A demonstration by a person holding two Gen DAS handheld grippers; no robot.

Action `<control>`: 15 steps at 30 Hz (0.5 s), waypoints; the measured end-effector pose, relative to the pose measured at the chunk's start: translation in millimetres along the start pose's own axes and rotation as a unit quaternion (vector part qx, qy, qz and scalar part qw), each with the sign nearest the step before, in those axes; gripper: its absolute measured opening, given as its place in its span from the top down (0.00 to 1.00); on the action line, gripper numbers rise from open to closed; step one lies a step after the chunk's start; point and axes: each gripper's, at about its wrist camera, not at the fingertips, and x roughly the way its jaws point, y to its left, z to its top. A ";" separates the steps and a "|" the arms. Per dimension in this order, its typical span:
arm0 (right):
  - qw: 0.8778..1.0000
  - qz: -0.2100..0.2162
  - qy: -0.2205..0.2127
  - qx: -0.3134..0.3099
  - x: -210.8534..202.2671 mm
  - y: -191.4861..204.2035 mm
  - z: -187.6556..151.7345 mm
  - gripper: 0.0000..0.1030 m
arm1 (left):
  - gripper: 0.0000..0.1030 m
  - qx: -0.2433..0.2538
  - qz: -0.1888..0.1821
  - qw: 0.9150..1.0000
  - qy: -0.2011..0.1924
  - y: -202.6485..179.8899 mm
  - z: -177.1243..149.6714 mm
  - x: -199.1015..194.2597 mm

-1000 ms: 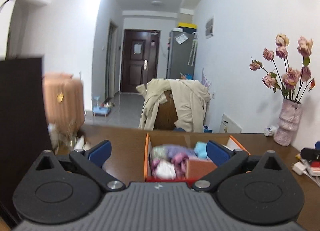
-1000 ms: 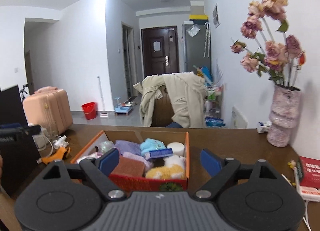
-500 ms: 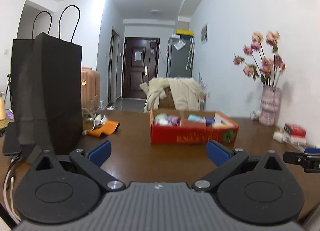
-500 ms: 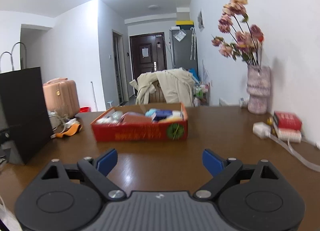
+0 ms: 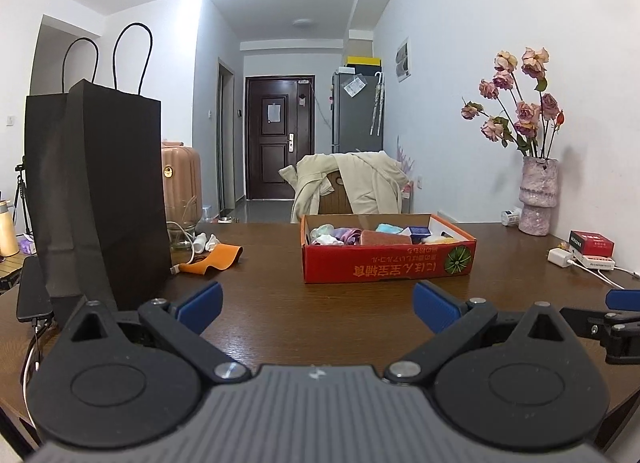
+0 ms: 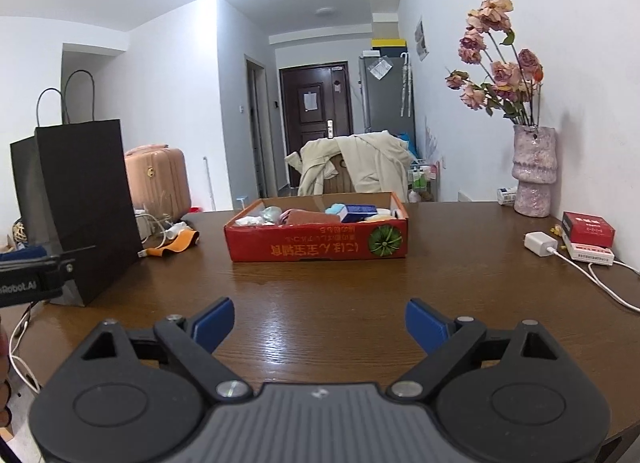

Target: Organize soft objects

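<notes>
A shallow red cardboard box [image 5: 386,265] [image 6: 316,245] stands on the brown table [image 5: 312,311], holding several soft things: pale cloths, a purple one, a rust-brown sponge [image 5: 385,238] [image 6: 310,218], a light blue plush [image 6: 335,209] and a small blue carton [image 6: 359,213]. My left gripper [image 5: 318,305] hovers open over the near table, well short of the box, with nothing between its blue pads. My right gripper [image 6: 319,321] is likewise open and empty, also short of the box. Each gripper's tip shows at the other view's edge.
A tall black paper bag [image 5: 98,191] [image 6: 76,199] stands at the left, with an orange cloth [image 5: 214,259] and white cables beside it. At the right are a vase of dried roses [image 5: 538,199], a white charger [image 6: 540,243] with cord, and a red box [image 6: 587,229].
Both grippers have drawn back from right over the box to the near part of the table, so the box now looks smaller and farther. Both stayed open and empty.
</notes>
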 end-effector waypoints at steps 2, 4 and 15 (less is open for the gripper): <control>1.000 0.002 0.002 0.000 1.0 0.7 0.3 0.10 | 0.00 -0.001 0.001 1.000 0.000 0.7 0.3 0.1; 1.000 0.002 0.001 -0.001 1.7 1.5 0.7 0.09 | 0.00 0.000 0.000 1.000 0.000 0.3 0.5 0.3; 1.000 0.001 0.000 -0.002 4.0 2.6 0.6 0.08 | 0.00 -0.003 0.003 1.000 -0.002 0.8 0.9 -1.3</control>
